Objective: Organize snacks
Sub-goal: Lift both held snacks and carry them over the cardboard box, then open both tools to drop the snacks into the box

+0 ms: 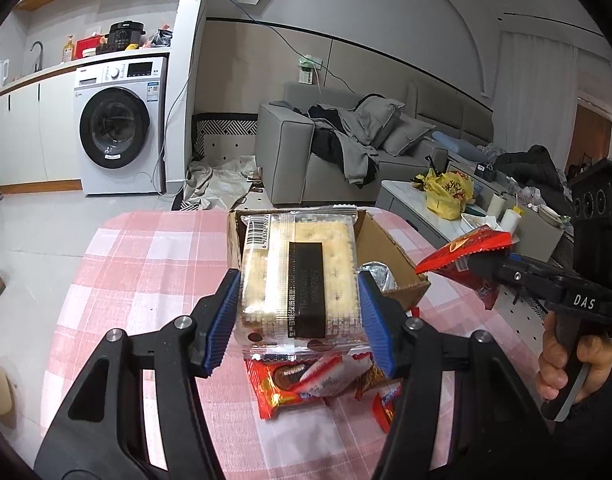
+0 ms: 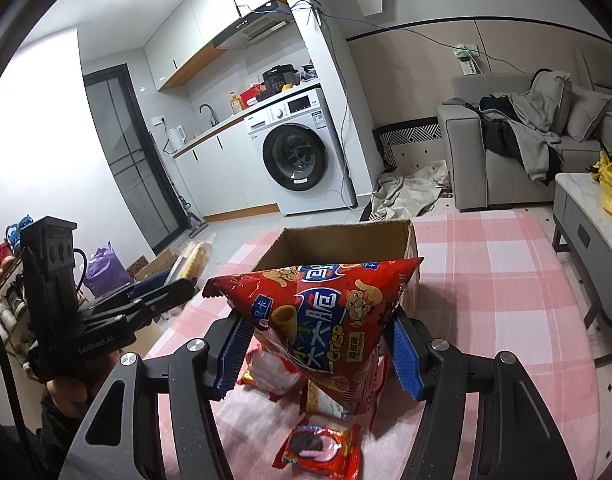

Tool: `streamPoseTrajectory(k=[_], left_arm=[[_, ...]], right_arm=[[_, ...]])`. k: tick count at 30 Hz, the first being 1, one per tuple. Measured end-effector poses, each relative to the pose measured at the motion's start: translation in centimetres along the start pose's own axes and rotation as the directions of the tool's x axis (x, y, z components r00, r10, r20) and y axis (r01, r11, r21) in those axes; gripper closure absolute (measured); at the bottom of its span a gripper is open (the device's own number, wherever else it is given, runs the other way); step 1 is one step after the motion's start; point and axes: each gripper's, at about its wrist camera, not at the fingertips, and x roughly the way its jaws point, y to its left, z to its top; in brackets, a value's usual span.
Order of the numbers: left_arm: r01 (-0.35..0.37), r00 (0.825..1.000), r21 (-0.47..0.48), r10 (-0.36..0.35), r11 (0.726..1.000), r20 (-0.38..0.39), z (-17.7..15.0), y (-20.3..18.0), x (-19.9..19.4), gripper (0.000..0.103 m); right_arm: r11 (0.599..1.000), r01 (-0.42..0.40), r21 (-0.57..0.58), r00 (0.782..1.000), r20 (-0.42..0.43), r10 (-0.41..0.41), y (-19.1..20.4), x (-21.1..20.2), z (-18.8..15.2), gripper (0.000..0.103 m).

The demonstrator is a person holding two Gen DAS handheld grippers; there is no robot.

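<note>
The left gripper (image 1: 300,316) jaws clamp a cracker pack (image 1: 302,276); the right gripper (image 2: 319,354) jaws pinch a red crisp bag (image 2: 325,320). Both hang over the surface before the cardboard box (image 2: 345,240). The puffy bag could slip or snag the box rim.

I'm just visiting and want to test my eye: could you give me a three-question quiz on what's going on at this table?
1. True or false: the left gripper holds a cracker pack.
2. What does the right gripper hold? A) red crisp bag B) bottle C) nothing
3. Fill in: the cardboard box stands on a pink checked ____.

Key: 1 true; 2 A; 3 tablecloth.
</note>
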Motion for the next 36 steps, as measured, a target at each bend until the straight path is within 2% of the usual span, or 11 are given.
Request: streamPoseTrajectory(k=[8, 14, 24, 36], left_arm=[[-0.016, 1.000, -0.006, 0.016, 1.000, -0.001, 1.3, 0.7, 2.7, 0.048], [-0.035, 0.999, 0.008, 0.035, 0.999, 0.001, 1.4, 0.3, 5.5, 0.048], [-0.030, 1.000, 0.029, 0.030, 0.999, -0.007, 0.5, 0.0, 10.2, 0.048], [-0.050, 0.998, 0.056, 0.052, 0.997, -0.028, -0.8, -0.8, 13.8, 0.048]], right_arm=[[1.000, 0.008, -0.002, 1.000, 0.012, -0.008, 0.2, 1.3, 1.9, 0.040], [1.000, 0.015, 0.014, 1.000, 0.011, -0.015, 0.0, 3.8, 1.6, 0.040], [0.998, 0.015, 0.055, 1.000, -0.004, -0.015, -0.8, 7.6, 1.4, 0.039], [0.997, 0.011, 0.078, 1.000, 0.002, -0.012, -1.7, 10.1, 1.7, 0.039]])
